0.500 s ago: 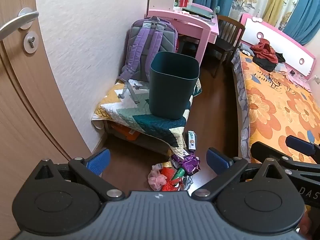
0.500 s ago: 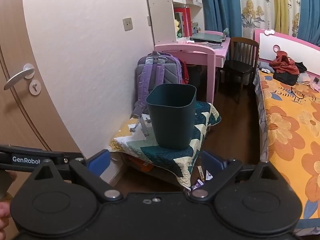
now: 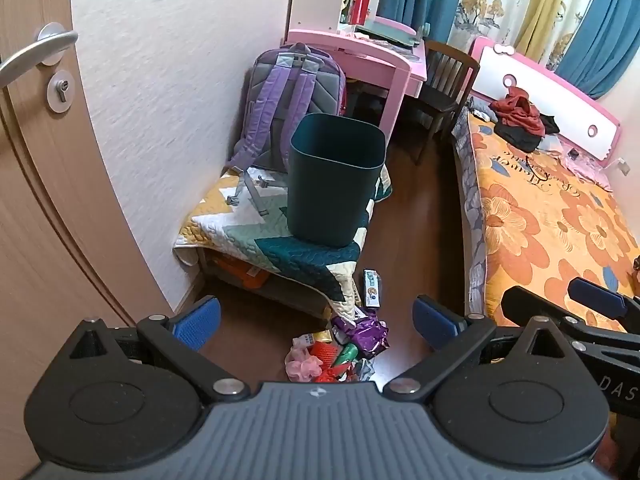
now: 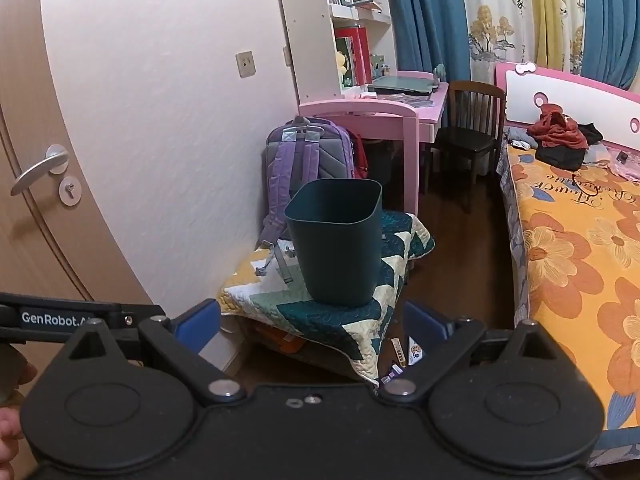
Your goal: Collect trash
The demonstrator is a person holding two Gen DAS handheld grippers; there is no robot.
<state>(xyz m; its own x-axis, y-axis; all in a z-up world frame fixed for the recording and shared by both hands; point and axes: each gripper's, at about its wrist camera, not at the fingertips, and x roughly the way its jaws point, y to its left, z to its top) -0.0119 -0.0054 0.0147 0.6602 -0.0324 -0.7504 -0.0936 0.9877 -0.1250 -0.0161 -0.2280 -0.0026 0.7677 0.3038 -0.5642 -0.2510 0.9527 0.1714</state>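
The left gripper (image 3: 316, 322) was held with its jaws spread wide and nothing between them, above a pile of trash (image 3: 340, 350) on the wooden floor (image 3: 420, 232). A flat wrapper (image 3: 371, 287) lay on the floor just beyond the pile. The right gripper (image 4: 312, 326) was likewise wide open and empty. A dark green bin (image 4: 335, 242) stood upright on a quilt-covered bench (image 4: 320, 320), directly behind the pile. A purple backpack (image 3: 288, 104) leaned against the wall behind the bin. A bed (image 3: 560, 220) stood to the right.
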